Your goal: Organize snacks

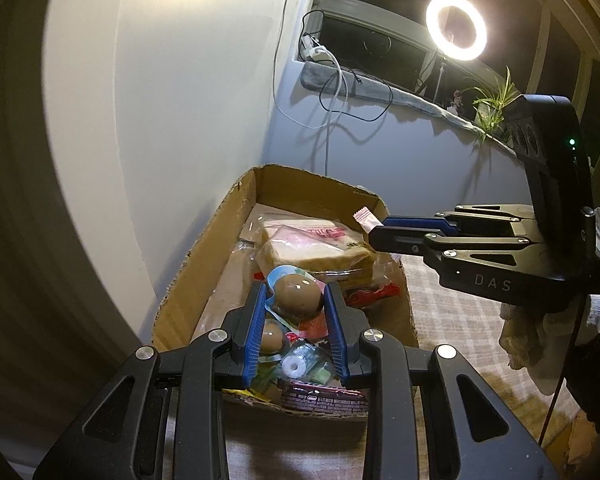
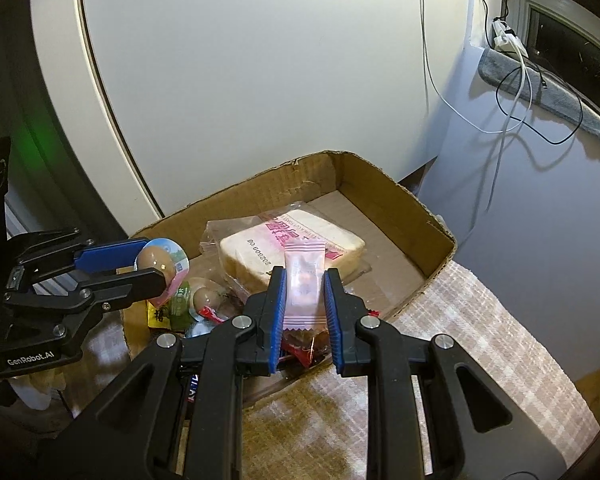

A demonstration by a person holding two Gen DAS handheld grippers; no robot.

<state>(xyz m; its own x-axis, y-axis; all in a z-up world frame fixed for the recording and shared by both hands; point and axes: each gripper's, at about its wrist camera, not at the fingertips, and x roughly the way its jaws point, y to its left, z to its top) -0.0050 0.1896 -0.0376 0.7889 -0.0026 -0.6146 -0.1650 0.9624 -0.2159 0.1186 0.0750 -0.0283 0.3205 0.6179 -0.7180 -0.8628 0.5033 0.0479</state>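
Cardboard box sits on checked cloth against white wall

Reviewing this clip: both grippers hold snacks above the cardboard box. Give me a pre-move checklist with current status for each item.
1. Left gripper clamped on packaged egg: ok.
2. Right gripper clamped on pink candy packet: ok.
3. Grippers apart from each other: ok.
4. Cardboard box has bare floor behind the bread pack: ok.
5. Egg's own pack sealed: cannot tell.
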